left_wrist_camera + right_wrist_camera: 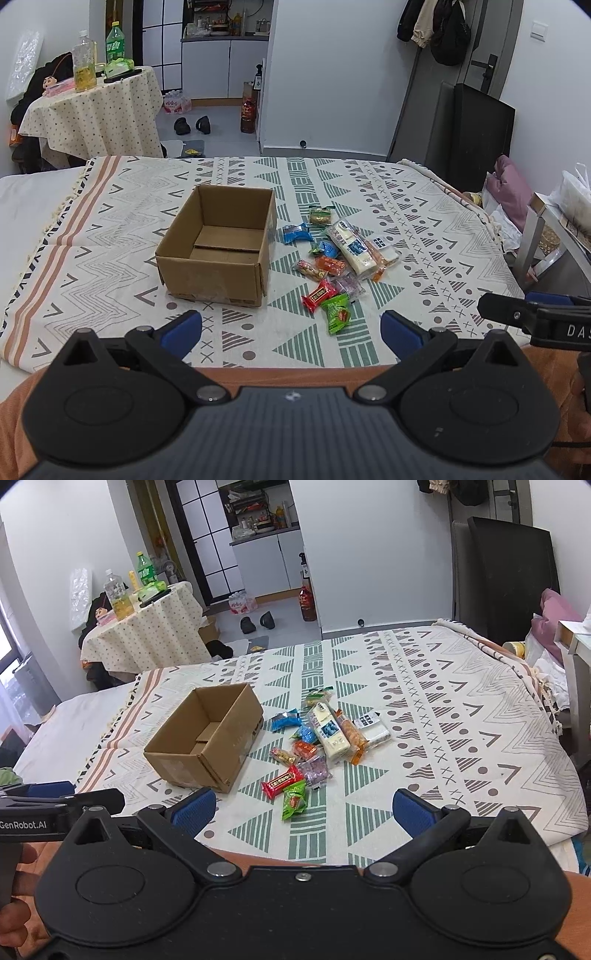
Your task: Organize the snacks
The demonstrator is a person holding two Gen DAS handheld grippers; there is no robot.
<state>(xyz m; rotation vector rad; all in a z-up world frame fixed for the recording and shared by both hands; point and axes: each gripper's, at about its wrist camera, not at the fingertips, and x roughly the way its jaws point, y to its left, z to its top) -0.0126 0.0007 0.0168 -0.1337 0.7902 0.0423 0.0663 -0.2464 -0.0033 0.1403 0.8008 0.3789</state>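
Note:
An open, empty cardboard box (218, 245) (205, 736) stands on a patterned cloth (406, 206) (443, 701). Just right of it lies a loose pile of wrapped snacks: a long white pack (351, 245) (328, 733), a red bar (319, 294) (282, 782), a green packet (338, 314) (294, 799), a blue packet (295, 232) (286, 719) and several more. My left gripper (291, 332) hangs open near the cloth's front edge, nothing between its blue pads. My right gripper (304, 810) is likewise open and empty, short of the green packet.
A small round table (92, 107) (147, 627) with bottles stands beyond the bed at the left. Pink bedding (511, 184) and a white stand (543, 229) sit at the right edge. The right gripper's side (535, 317) shows in the left view; the left gripper's (55, 805) in the right view.

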